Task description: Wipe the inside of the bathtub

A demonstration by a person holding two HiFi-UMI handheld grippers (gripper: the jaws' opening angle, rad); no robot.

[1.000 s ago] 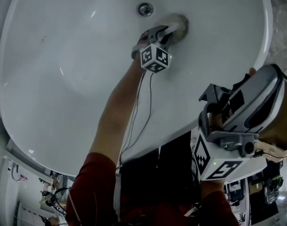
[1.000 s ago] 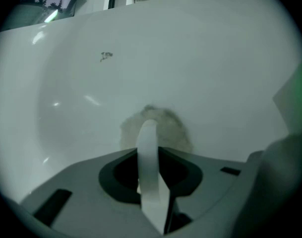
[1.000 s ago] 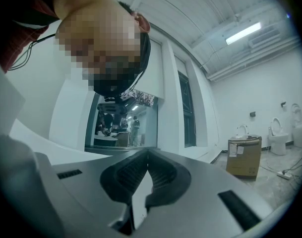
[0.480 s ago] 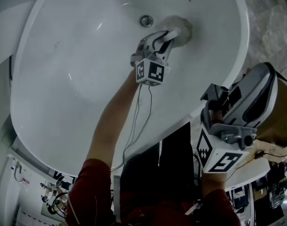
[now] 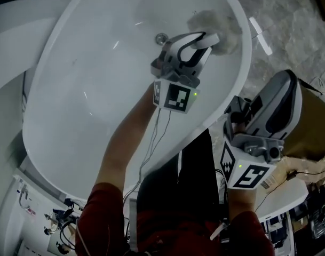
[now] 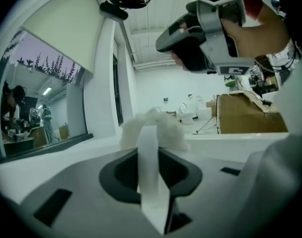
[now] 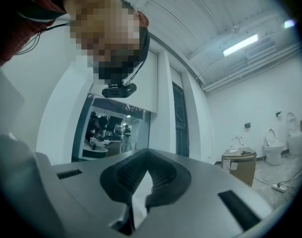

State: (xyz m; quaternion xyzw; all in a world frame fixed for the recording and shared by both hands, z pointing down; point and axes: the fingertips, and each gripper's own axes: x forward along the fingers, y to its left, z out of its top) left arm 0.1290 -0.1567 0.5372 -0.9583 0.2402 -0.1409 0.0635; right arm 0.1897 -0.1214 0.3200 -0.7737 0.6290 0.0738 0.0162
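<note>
Grey marbled floor (image 5: pixel 290 31) is seen beyond the far rim of the white oval bathtub (image 5: pixel 93 95). A bright white room with white toilets (image 7: pixel 273 151) and a brown cardboard box (image 5: pixel 318 127) is noted around it.

Left gripper (image 5: pixel 207 39): the jaws are closed on a white fluffy cloth (image 5: pixel 220 26), as confirmed in the left gripper view. The cloth appears to be pressed against the tub's inner wall, just under the rim.

Change noted: a second ago the cloth was just beside the round metal drain (image 5: pixel 161 37); it is now carried up and away from it. A stroke from the tub floor up the wall is judged to be under way. The near wall is probably not yet covered.

Right gripper (image 5: pixel 238 108): it is held outside the tub, with the jaws drawn together and nothing between them.
</note>
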